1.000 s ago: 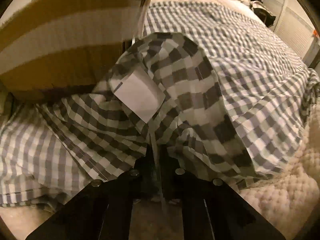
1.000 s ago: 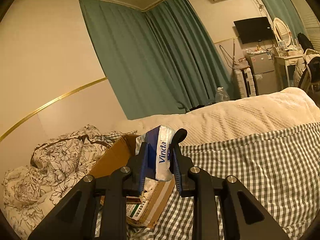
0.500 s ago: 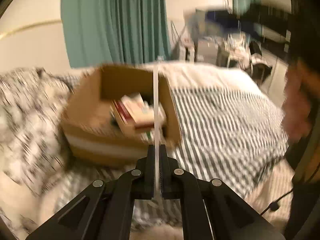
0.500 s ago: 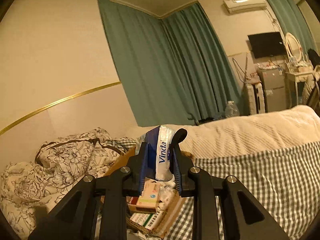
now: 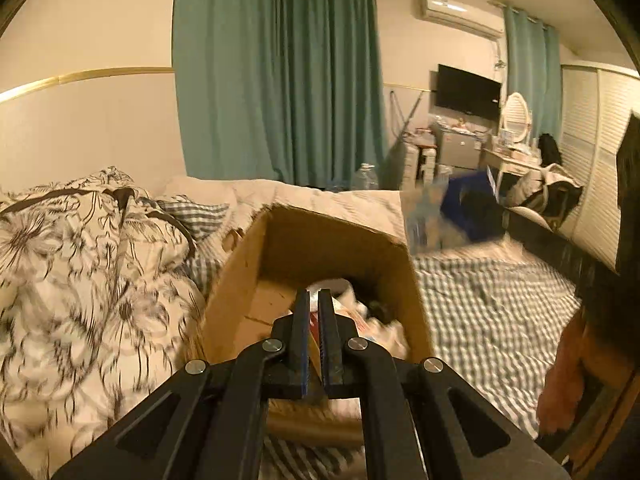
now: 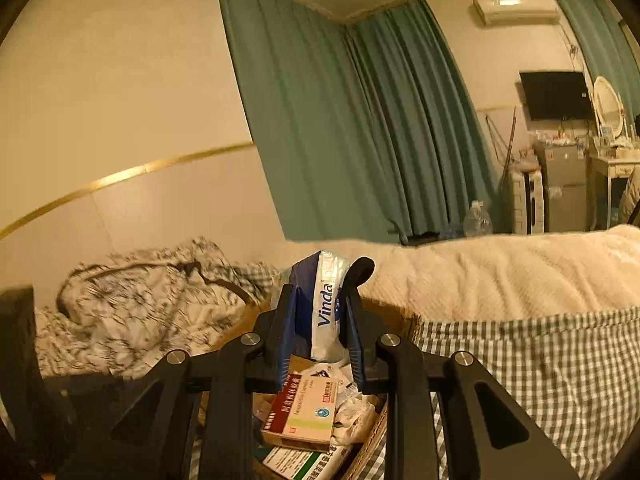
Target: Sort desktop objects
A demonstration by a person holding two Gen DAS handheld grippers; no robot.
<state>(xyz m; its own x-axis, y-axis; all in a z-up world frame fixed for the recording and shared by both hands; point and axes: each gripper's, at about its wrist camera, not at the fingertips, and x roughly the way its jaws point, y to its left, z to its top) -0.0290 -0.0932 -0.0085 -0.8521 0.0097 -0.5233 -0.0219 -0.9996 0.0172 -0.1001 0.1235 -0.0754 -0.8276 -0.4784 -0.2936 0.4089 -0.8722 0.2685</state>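
Left wrist view first: at the left edge lies a rumpled floral duvet (image 5: 92, 280), and beside it, in the middle, an open cardboard box (image 5: 320, 256) sits on the checked sheet (image 5: 492, 312). The left gripper (image 5: 314, 300) hangs over the near wall of that box with its jaws together; nothing can be made out between them. Further right, above the box's far right corner, a blurred blue and white shape is the tissue pack (image 5: 452, 216) in the other gripper, and a hand (image 5: 560, 384) shows at the right edge.

Right wrist view, again from the left: the duvet, then the right gripper (image 6: 322, 312) clamped on the Vinda tissue pack, which stands upright between the jaws, long axis pointing up and its top well clear of the fingertips. Directly below the jaws lies the box interior, holding a medicine carton (image 6: 308, 412), crumpled paper (image 6: 356, 412) and a green and white packet (image 6: 304, 460). The checked sheet and a cream blanket (image 6: 500, 276) run off to the right.

What the coming move turns on, as I judge it: the pack already hangs above the box mouth, toward its right side, so the drop is straight down. The right hand carries it; the left has nothing to add.
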